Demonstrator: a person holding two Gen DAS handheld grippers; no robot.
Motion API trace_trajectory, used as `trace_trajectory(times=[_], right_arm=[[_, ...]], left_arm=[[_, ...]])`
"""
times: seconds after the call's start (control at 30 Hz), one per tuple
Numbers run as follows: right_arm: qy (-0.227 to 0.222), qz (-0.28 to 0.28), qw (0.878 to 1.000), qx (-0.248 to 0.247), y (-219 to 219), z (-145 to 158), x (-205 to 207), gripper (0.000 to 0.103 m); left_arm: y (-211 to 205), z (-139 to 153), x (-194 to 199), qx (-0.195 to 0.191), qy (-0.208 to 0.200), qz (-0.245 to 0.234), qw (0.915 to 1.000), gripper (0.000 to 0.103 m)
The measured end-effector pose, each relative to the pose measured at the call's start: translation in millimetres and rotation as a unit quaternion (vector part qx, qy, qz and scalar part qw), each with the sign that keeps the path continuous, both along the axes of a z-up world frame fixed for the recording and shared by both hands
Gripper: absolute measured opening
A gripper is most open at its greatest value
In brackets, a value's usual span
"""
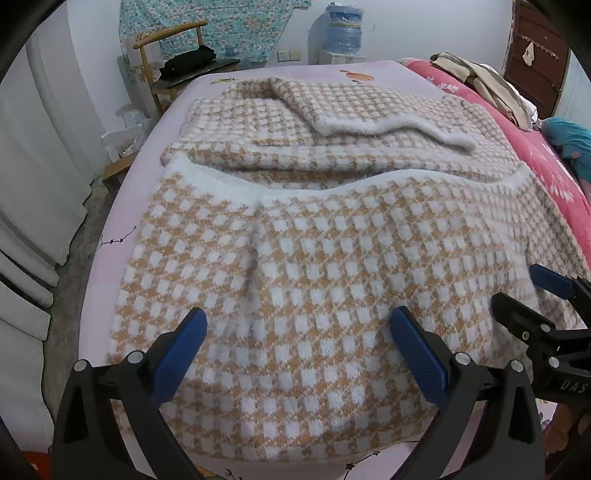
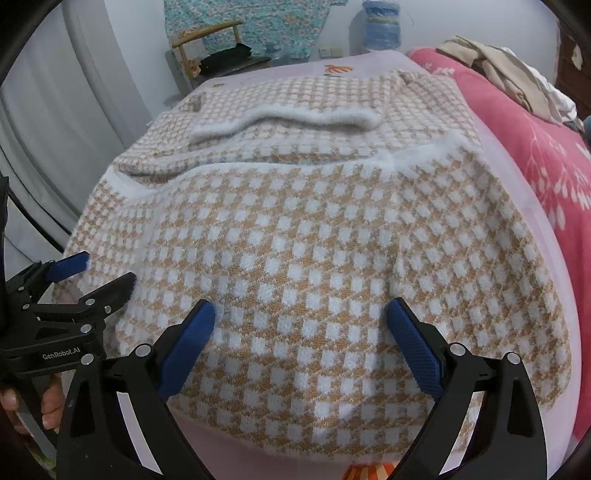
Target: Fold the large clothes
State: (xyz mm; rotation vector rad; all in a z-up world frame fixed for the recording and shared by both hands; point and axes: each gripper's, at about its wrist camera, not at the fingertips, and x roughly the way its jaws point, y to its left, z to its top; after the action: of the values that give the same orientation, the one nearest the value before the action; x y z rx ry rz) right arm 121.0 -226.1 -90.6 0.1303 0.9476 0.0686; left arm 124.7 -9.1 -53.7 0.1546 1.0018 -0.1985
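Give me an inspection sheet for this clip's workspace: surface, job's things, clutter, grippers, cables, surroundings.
Surface: bed with pink sheet, printed motifs on it.
Job's things: tan-and-white checked sweater, lower part folded up over the body, white hem across the middle; one sleeve folded across the top.
Clutter: pink floral blanket along the bed's right side, beige clothes heaped on it.
Grippers: left gripper open over the sweater's near part; right gripper open, likewise; neither holds cloth.
Cables: nothing seen.
Surroundings: wooden chair with a dark item, water bottle, patterned hanging cloth, white curtain.
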Motion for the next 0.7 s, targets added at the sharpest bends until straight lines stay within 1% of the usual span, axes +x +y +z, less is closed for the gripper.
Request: trace_trajectory(times=[0.33, 0.53, 0.7], right_arm=[[-0.001, 0.000, 1.000, -0.002, 4.9, -2.2, 2.3, 0.093], [-0.002, 0.001, 1.000, -0.003, 6.6, -3.7, 4.9, 0.093], [-0.001, -0.001, 1.000, -0.003, 8.0, -3.8, 5.2, 0.093]], left_arm=[[-7.9, 1.9, -3.3, 0.033, -0.012, -0.002, 0.9994, 0.098], [-6.4, 1.2, -2.4, 0.022, -0.002, 0.003, 0.9998, 0.098], [-6.6, 0.8, -1.9, 0.022, 0.000, 0.005, 0.9997, 0.098]])
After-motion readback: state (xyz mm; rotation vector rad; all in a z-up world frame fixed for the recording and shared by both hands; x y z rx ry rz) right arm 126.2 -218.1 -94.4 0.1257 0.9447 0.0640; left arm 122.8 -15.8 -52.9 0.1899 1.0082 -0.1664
